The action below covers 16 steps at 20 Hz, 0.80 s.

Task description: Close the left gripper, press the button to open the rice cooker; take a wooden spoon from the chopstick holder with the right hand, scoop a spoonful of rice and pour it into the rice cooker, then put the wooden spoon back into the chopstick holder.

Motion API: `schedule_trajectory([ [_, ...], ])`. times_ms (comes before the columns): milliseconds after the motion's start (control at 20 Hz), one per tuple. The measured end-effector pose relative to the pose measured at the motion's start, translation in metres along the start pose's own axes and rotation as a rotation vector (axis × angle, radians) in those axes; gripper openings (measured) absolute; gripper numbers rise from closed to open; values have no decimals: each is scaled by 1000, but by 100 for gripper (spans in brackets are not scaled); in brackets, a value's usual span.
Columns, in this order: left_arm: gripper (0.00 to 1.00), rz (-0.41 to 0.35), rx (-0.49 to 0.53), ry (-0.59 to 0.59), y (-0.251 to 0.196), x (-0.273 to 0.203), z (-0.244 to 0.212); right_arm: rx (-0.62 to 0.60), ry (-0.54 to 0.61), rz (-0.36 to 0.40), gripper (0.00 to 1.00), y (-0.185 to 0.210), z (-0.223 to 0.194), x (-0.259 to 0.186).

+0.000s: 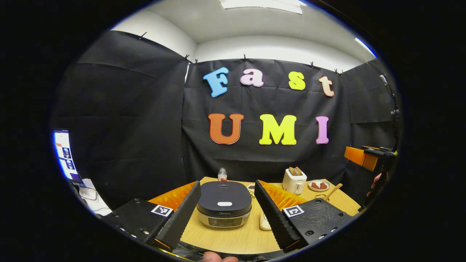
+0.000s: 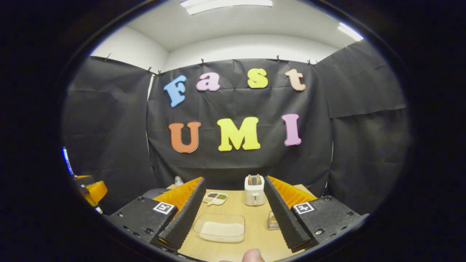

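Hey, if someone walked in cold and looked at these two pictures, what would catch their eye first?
Probably the dark rice cooker, lid shut, sitting on the wooden table right between the left gripper's spread fingers. In the right gripper view, a clear tray of rice lies between the right gripper's open fingers, with a white toaster behind it.

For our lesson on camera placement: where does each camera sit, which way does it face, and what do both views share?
Left gripper view: rides the left tongs, open, facing the closed rice cooker; a fingertip shows below.
Right gripper view: rides the right tongs, open, facing the rice tray; a fingertip shows below.
Shared: toaster, wooden table.
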<state>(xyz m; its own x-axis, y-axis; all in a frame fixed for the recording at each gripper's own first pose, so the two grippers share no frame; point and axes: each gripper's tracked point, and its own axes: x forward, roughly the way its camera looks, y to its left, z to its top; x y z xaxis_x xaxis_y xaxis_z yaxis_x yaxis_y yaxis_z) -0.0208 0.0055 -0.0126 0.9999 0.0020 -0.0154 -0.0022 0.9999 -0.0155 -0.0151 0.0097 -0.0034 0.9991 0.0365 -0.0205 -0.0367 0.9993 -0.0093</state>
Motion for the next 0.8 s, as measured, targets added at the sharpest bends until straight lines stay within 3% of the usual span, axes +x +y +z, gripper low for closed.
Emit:
schedule_trajectory([
  [800,95,2,17,13,-25,26,1,-23,12,35,100,-13,1,26],
])
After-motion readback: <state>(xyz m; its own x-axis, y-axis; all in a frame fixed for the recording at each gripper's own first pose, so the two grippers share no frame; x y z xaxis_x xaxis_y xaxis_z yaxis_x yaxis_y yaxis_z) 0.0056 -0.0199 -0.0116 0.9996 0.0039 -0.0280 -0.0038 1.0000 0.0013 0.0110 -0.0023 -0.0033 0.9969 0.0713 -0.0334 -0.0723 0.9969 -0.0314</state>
